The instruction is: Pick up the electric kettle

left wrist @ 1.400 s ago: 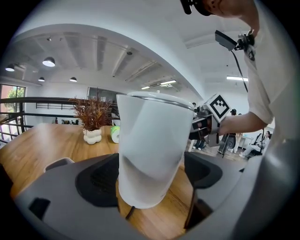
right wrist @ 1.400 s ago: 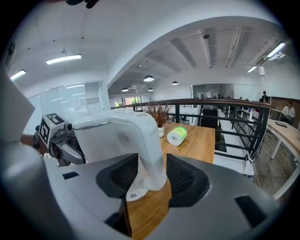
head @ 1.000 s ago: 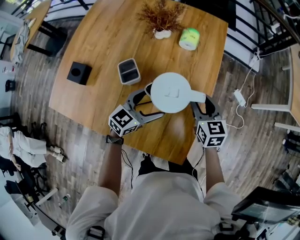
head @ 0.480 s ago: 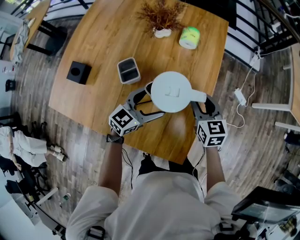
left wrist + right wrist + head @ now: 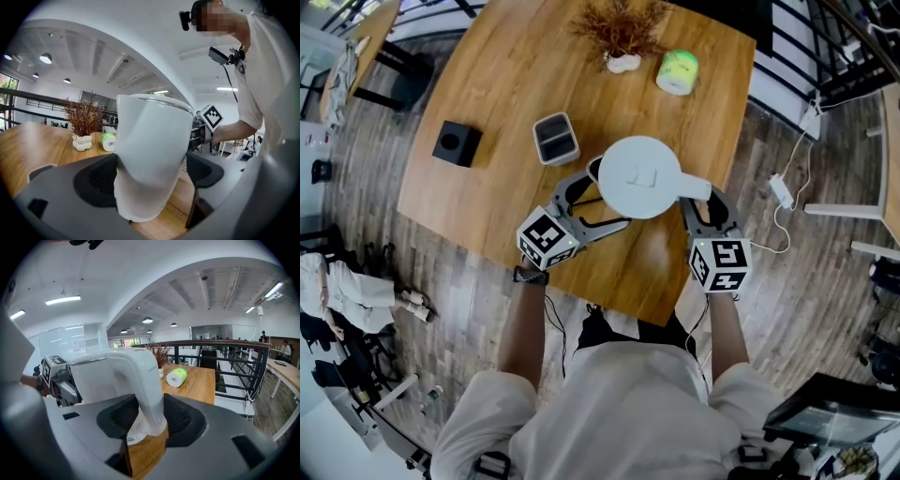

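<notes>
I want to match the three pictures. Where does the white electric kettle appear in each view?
Head view: the white electric kettle is at the centre, seen from above.
Left gripper view: at the centre, its tall body fills the middle.
Right gripper view: left of centre, with its curved handle nearest the camera.
Shared landmark: the green-and-white roll, beyond the kettle in all three.

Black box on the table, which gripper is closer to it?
Left. The left gripper grips the electric kettle by its body, on the side toward the black box. The right gripper holds the handle on the far side, with the kettle between it and the box.
</notes>
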Motion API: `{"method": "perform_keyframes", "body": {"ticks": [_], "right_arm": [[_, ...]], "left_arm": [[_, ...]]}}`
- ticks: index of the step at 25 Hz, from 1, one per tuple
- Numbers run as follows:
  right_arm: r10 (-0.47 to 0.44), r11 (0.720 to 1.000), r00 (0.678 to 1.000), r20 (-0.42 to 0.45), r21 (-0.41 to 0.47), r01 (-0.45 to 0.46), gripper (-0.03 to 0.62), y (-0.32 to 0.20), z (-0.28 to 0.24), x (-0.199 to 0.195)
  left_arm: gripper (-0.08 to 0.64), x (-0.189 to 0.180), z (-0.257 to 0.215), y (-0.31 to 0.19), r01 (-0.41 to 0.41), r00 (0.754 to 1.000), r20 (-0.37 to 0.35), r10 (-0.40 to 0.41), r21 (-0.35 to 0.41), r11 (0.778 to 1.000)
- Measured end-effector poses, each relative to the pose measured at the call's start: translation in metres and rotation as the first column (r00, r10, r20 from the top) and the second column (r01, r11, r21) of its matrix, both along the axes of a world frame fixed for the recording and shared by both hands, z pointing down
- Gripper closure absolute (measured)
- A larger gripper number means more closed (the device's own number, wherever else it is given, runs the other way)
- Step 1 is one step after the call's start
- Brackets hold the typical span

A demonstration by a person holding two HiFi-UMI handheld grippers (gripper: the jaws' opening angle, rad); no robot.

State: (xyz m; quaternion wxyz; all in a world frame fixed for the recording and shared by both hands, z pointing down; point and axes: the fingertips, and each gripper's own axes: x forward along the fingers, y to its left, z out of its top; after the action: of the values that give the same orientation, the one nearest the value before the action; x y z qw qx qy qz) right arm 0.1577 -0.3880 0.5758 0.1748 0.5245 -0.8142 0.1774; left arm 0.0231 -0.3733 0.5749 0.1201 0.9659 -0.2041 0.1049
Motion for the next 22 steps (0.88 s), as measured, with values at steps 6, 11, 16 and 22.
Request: {"method": "perform_keyframes", "body": {"ticks": [6, 11, 16, 22], "right_arm": [[-0.008, 1.000, 1.000, 0.003, 0.024, 0.008, 0.425, 0.000, -0.008, -0.003], [-0.003, 0.999, 1.000, 0.022, 0.046, 0.002, 0.425, 0.002, -0.026, -0.002], [-0.012, 0.997, 1.000, 0.018, 0.076, 0.011, 0.425, 0.010, -0.045, -0.005], [-0.015, 0.993, 0.999, 0.037, 0.117, 0.010, 0.425, 0.021, -0.069, -0.008]], "left_arm": [[0.104, -0.002, -0.004, 0.002, 0.014, 1.000, -0.005, -0.013, 0.003, 1.000], [0.104, -0.002, -0.022, 0.002, 0.025, 0.998, -0.052, -0.024, 0.016, 1.000], [0.104, -0.004, -0.039, 0.009, 0.033, 0.997, -0.073, -0.030, 0.036, 0.999], [0.103, -0.007, -0.062, 0.018, 0.040, 0.994, -0.107, -0.033, 0.065, 0.997]]}}
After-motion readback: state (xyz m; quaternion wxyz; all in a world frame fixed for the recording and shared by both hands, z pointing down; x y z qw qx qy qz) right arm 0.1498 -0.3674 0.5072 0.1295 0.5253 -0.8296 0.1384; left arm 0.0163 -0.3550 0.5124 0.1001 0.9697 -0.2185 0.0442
